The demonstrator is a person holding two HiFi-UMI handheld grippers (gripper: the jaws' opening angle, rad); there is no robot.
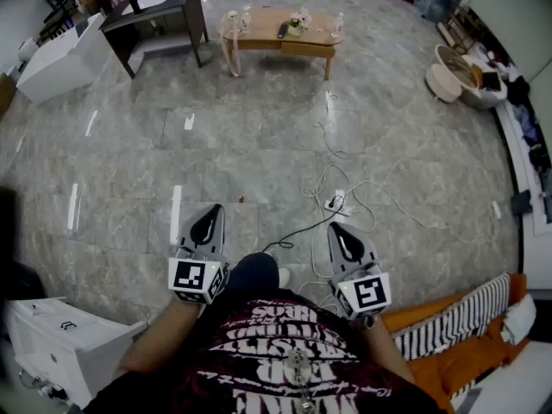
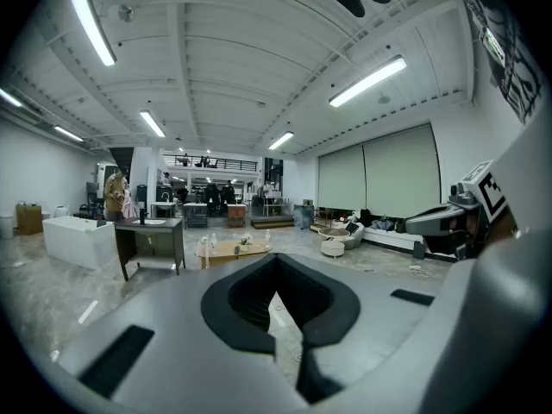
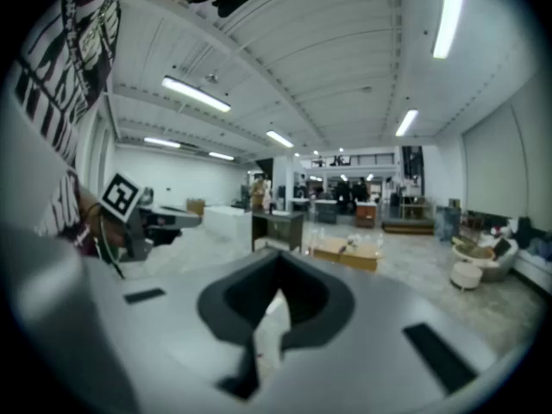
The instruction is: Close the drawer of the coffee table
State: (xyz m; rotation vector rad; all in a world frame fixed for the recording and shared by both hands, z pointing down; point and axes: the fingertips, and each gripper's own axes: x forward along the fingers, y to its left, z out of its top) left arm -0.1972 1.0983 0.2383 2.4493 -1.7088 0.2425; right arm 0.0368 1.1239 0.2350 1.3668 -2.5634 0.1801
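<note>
The wooden coffee table stands far off across the marble floor, with small bottles and a flower pot on top. Its drawer front is on the right half; from here I cannot tell how far out it is. The table also shows small in the left gripper view and the right gripper view. My left gripper and right gripper are held side by side in front of the person's body, a long way from the table. Both are shut with nothing between their jaws.
A dark desk and a white tub-like unit stand left of the table. Cables and a power strip lie on the floor ahead. A white cabinet is at my near left, an orange sofa at my near right, a round pouf far right.
</note>
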